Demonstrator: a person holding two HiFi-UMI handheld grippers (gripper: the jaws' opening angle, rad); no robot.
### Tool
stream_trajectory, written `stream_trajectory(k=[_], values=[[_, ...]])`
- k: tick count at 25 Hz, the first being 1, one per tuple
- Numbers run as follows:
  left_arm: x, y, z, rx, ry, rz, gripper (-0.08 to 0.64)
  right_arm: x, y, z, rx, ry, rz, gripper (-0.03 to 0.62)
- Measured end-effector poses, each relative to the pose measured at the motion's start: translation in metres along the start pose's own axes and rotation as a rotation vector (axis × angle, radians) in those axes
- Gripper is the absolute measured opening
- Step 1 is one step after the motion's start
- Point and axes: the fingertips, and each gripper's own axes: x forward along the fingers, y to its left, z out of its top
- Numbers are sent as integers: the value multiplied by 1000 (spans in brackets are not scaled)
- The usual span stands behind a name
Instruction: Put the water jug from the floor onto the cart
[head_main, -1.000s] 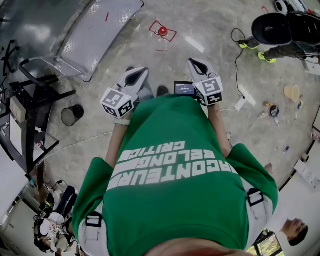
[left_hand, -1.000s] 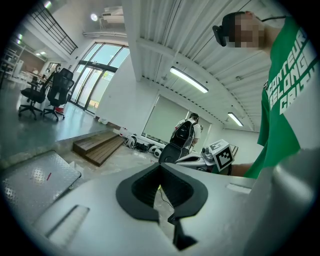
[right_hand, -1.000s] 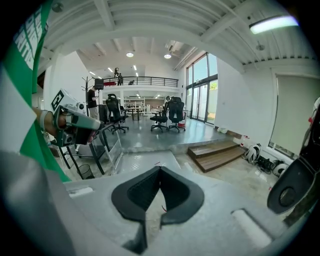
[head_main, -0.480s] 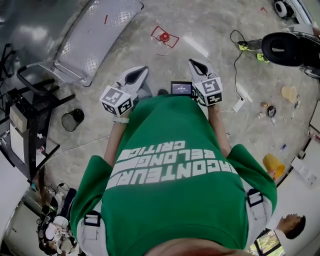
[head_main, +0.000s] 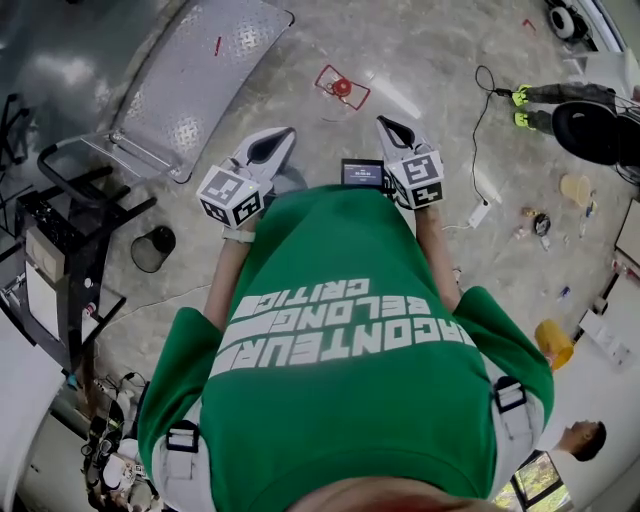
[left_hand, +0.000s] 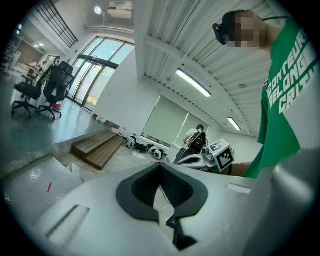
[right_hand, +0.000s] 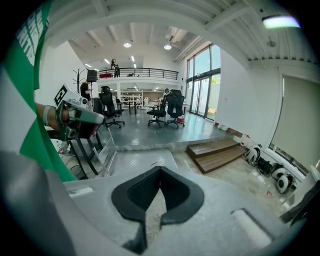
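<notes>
The left gripper has its dark pads brought together at the tips. Nothing sits in the hollow behind them, and only bare floor shows through. The right gripper is the same: its tips meet and it holds nothing. In the head view the left gripper and the right gripper point away from the body, side by side but apart. Each carries a cube with black-and-white square markers. A small lit screen sits between them, its print too small to read.

The person's green shirt carries white capitals, upside down from above: "…CONTEUR", "BELONG", "CRITIC".

A diamond-plate metal ramp lies on the concrete floor ahead and left of the left gripper. Just right of the ramp is a small red object inside a red outline. At the ramp's near-left end stands the black-framed cart, with a black bin beside it. Well right of the ramp lie a white power strip and a yellow container. Where the water jug is, I cannot tell.

In the right gripper view, wooden steps lie right of the ramp and office chairs stand beyond it.
</notes>
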Motion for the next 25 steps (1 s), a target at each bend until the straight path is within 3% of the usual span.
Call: stream_trajectory(k=[17, 25], values=[[-60, 102, 24, -41, -65, 47, 15, 70, 49, 51, -88, 50, 28, -6], [-74, 127, 33, -36, -77, 49, 15, 71, 36, 44, -79, 101, -42, -6]])
